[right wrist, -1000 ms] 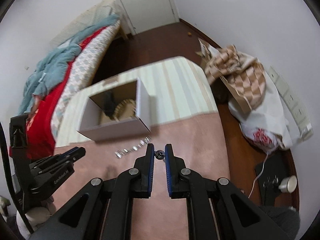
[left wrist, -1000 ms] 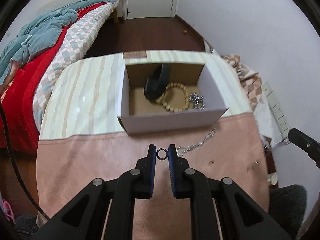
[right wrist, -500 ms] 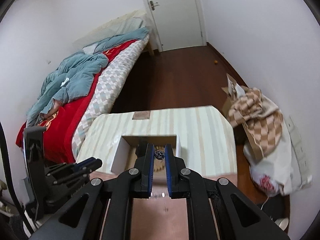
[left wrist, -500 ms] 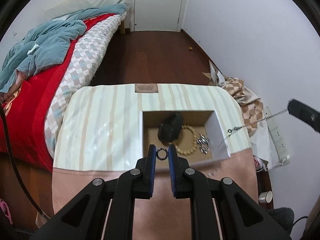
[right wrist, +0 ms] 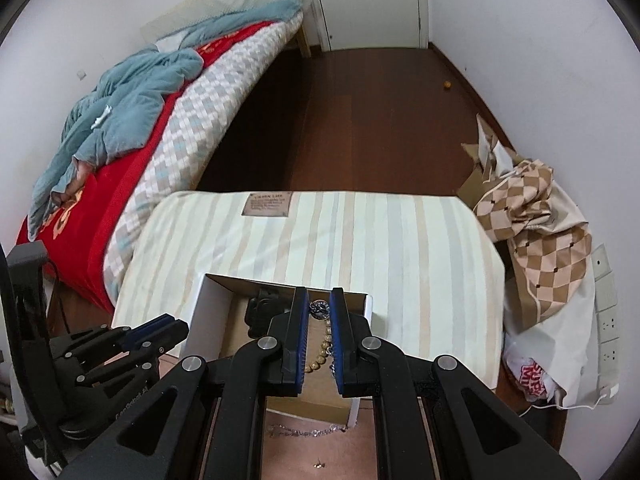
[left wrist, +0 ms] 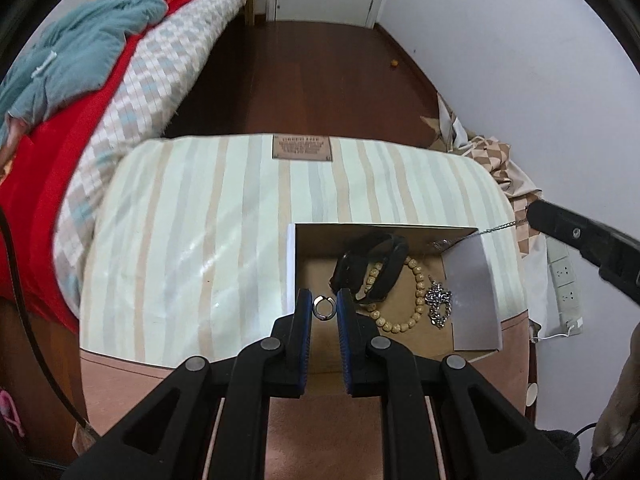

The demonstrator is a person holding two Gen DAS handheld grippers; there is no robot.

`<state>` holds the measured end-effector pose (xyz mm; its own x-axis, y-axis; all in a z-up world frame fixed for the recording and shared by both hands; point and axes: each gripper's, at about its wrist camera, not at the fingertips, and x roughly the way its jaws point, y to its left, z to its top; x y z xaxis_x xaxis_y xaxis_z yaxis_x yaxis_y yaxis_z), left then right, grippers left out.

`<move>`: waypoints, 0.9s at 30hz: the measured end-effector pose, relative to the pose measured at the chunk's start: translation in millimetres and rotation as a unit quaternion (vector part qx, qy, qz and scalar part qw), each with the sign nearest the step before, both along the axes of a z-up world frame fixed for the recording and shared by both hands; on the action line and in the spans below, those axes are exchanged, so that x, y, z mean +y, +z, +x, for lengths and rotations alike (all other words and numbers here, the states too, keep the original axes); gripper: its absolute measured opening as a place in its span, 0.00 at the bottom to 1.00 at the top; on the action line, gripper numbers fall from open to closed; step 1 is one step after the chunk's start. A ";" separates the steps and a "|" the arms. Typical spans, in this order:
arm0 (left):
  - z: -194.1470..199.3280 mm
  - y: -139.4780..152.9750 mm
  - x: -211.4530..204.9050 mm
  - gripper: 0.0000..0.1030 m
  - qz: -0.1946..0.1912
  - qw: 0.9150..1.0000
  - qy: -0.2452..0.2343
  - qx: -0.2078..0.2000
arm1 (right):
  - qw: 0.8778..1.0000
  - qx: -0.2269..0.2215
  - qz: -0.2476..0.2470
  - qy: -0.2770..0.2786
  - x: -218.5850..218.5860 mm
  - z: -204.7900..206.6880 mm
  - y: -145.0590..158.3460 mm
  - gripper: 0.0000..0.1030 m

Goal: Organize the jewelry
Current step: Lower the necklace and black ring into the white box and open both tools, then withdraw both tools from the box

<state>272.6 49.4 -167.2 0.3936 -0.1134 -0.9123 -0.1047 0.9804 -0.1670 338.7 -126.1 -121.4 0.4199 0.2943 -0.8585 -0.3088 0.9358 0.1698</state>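
While a black band (left wrist: 370,266), a wooden bead bracelet (left wrist: 416,300) and a silver trinket (left wrist: 439,304) already lie in the white cardboard box (left wrist: 474,300), the left claw (left wrist: 324,306) pinches a silver ring (left wrist: 323,307) and the right claw (right wrist: 319,307) a silver chain (right wrist: 319,308) above it; another chain (right wrist: 308,432) waits on the worktop (right wrist: 360,440).

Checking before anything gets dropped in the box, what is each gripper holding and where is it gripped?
The left gripper pinches a small silver ring by its outer edges. The right gripper pinches a silver chain at one end.

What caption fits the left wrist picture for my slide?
Left gripper pinching a silver ring above an open cardboard box already holding a beaded bracelet and a black band.
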 end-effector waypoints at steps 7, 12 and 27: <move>9.3 1.5 4.5 0.22 -0.006 1.000 0.013 0.006 | 0.996 0.073 0.044 0.017 1.6 17.3 -23.0 0.30; 3.7 13.7 11.4 0.70 0.010 0.999 0.031 -0.019 | 0.997 0.065 0.049 -0.002 -12.7 13.0 -18.8 0.67; -44.9 12.9 0.5 0.97 0.132 0.990 0.036 -0.029 | 0.996 0.034 -0.078 -0.031 -22.4 -57.0 -41.3 0.98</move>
<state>227.7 49.9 -154.3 0.4444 0.1552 -0.8823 -0.1729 0.9812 0.0856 281.7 -148.5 -162.7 0.3723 0.1305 -0.9189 -0.2431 0.9692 0.0391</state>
